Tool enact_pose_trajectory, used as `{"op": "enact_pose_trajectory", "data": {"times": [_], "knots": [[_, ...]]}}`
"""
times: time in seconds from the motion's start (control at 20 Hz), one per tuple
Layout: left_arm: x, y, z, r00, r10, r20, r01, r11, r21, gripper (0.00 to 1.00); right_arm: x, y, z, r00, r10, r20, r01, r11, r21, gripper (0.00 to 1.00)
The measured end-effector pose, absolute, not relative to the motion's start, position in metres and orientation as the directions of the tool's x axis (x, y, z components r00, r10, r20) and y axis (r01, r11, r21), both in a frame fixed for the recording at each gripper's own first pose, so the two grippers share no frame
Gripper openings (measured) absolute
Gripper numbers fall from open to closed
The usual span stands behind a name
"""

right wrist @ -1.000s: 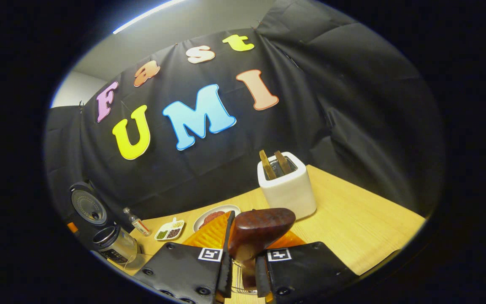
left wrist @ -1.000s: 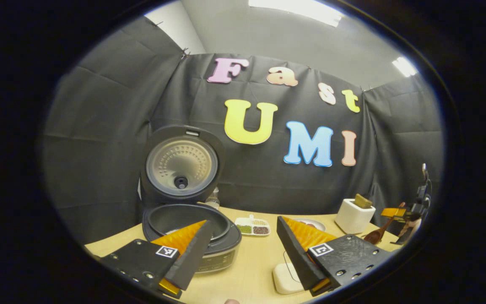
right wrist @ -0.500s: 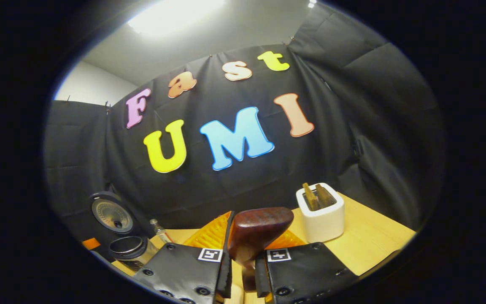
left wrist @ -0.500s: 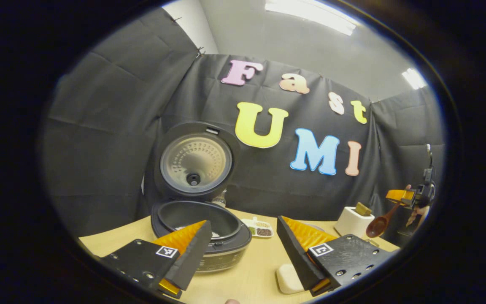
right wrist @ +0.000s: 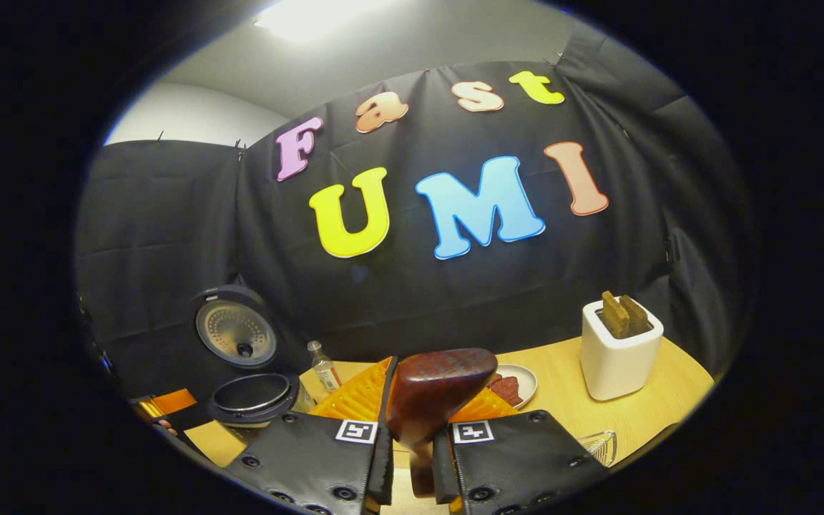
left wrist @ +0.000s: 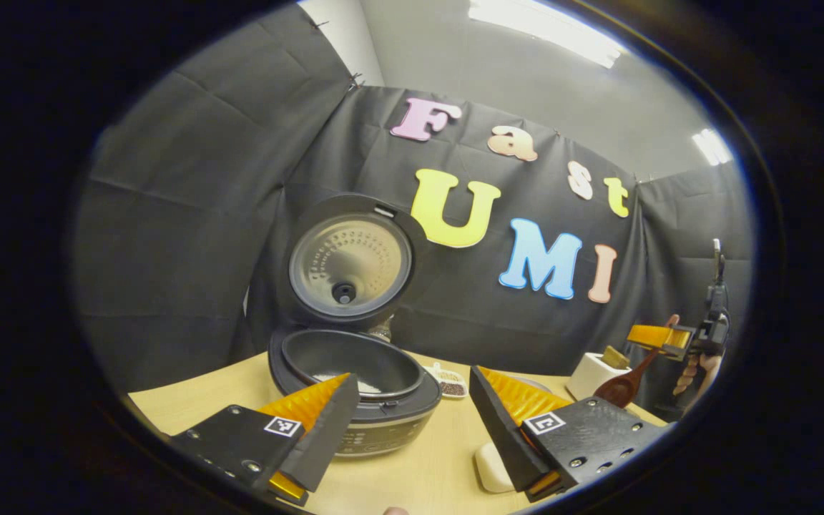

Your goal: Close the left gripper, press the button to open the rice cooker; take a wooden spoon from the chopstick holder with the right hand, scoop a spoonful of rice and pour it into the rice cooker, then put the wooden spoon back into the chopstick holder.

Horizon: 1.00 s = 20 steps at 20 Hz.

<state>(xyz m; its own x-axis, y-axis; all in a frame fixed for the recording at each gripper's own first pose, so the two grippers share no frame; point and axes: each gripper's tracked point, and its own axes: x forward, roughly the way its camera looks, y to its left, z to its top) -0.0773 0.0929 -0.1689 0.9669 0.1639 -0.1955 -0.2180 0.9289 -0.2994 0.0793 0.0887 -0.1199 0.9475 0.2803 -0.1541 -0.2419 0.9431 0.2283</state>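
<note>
Spoon: wooden spoon (right wrist: 435, 393) clamped by its handle in right gripper (right wrist: 412, 458), bowl up; dark, glossy, rounded.
Change: vs 1 s ago, spoon carried up and off from chopstick holder (right wrist: 619, 349); holder now well apart at right. Pick-up looks done, scoop step next.
Holder: white, boxy, smooth; two wooden pieces left inside.
Cooker: rice cooker (left wrist: 355, 379) lid up, dark round pot, some white rice inside; perforated metal inner lid.
Left gripper (left wrist: 412, 422): fingers wide apart, empty, near cooker.
Table (left wrist: 426, 472): pale wood-grain.
</note>
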Motion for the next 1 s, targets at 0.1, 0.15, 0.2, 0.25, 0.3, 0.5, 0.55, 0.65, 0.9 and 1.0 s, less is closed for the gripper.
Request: {"op": "enact_pose_trajectory", "data": {"times": [0.1,0.15,0.2,0.25,0.3,0.5,0.55,0.65,0.9,1.0], "knots": [[-0.079,0.098,-0.172,0.966,0.165,-0.201,-0.222,0.925,-0.308,0.97,0.08,0.099,-0.14,0.938,0.284,-0.198,-0.246,0.949,0.196,0.21],[-0.079,0.098,-0.174,0.965,0.163,-0.204,-0.222,0.923,-0.314,0.97,0.082,0.102,-0.151,0.932,0.283,-0.224,-0.246,0.952,0.18,0.24],[-0.08,0.099,-0.176,0.965,0.161,-0.208,-0.222,0.921,-0.318,0.96,0.082,0.106,-0.163,0.926,0.282,-0.25,-0.247,0.955,0.162,0.21],[-0.079,0.099,-0.179,0.964,0.159,-0.213,-0.223,0.92,-0.321,0.97,0.083,0.109,-0.173,0.919,0.281,-0.276,-0.249,0.958,0.144,0.24],[-0.078,0.1,-0.182,0.963,0.157,-0.218,-0.223,0.919,-0.324,0.97,0.083,0.112,-0.184,0.912,0.28,-0.301,-0.253,0.959,0.124,0.24],[-0.076,0.098,-0.188,0.962,0.149,-0.229,-0.22,0.92,-0.325,0.96,0.081,0.127,-0.218,0.883,0.278,-0.377,-0.281,0.958,0.048,0.24],[-0.076,0.098,-0.189,0.962,0.147,-0.231,-0.218,0.921,-0.324,0.96,0.081,0.13,-0.226,0.875,0.279,-0.395,-0.289,0.957,0.036,0.24],[-0.076,0.097,-0.192,0.961,0.143,-0.237,-0.216,0.923,-0.319,0.96,0.083,0.136,-0.232,0.868,0.282,-0.409,-0.3,0.954,0.023,0.24],[-0.079,0.102,-0.2,0.958,0.142,-0.251,-0.223,0.916,-0.332,0.96,0.069,0.174,-0.248,0.814,0.375,-0.444,-0.35,0.926,0.14,0.24],[-0.081,0.104,-0.202,0.956,0.145,-0.255,-0.228,0.912,-0.339,0.96,0.066,0.189,-0.25,0.796,0.406,-0.449,-0.36,0.914,0.188,0.24]]}}
